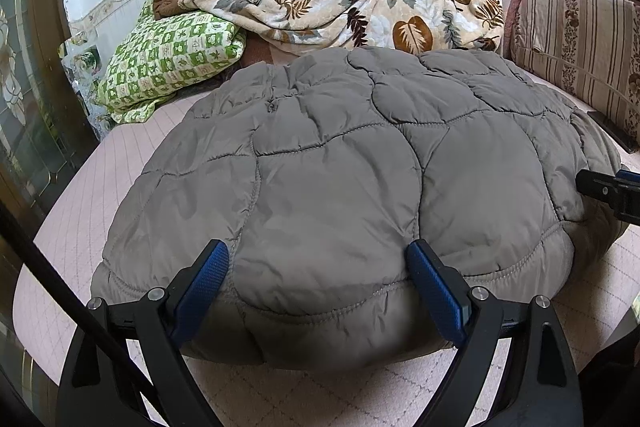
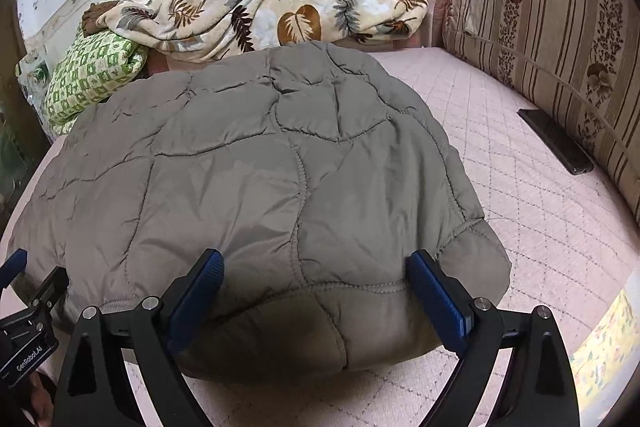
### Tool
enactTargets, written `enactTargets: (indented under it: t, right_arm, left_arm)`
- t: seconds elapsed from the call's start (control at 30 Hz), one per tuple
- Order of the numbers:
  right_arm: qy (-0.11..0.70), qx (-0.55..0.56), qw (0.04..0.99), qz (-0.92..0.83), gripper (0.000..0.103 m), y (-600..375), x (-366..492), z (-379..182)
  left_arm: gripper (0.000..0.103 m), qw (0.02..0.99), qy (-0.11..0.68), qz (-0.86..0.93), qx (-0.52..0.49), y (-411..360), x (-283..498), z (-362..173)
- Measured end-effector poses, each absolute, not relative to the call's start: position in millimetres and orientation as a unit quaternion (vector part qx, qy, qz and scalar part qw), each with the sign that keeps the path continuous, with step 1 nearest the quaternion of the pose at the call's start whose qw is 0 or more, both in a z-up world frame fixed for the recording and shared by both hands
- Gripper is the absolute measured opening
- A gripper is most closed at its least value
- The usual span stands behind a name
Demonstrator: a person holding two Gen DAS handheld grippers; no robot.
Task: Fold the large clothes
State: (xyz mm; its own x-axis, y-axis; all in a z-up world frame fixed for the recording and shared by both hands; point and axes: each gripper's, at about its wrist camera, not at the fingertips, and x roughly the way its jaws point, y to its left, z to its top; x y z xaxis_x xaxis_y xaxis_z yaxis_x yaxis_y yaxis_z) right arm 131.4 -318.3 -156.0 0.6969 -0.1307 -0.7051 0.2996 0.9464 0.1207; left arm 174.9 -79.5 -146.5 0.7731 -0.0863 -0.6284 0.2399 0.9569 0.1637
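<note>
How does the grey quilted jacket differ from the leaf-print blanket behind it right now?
The grey quilted jacket is plain, smooth and laid out as a flat bundle near both grippers; the leaf-print blanket is patterned cream and brown, crumpled in a heap against the far wall. The jacket's near edge lies between the open fingers of the left gripper; nothing touches the blanket. Both rest on the pink bedcover.

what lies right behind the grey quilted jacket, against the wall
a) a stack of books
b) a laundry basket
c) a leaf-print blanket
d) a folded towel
c: a crumpled leaf-print blanket lies bunched along the wall just beyond the far edge of the grey quilted jacket, next to a green checked pillow.
</note>
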Motion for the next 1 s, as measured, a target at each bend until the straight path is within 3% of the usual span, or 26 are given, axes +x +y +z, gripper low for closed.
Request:
enactTargets:
  t: [0.33, 0.5, 0.67, 1.0]
  right_arm:
    - [0.302, 0.071, 0.946, -0.093, 0.096, -278, 98, -128]
    - [0.253, 0.059, 0.962, -0.082, 0.096, -255, 50, -103]
    - [0.227, 0.059, 0.971, -0.032, 0.096, -217, -3, -76]
    - [0.179, 0.067, 0.982, -0.006, 0.096, -202, -35, -26]
  left_arm:
    - [0.091, 0.943, 0.307, -0.072, 0.108, -67, 162, -136]
    - [0.091, 0.955, 0.281, -0.049, 0.085, -39, 116, -104]
    - [0.099, 0.961, 0.268, -0.05, 0.045, -11, 71, -63]
    - [0.101, 0.963, 0.257, -0.044, 0.067, -11, 48, -21]
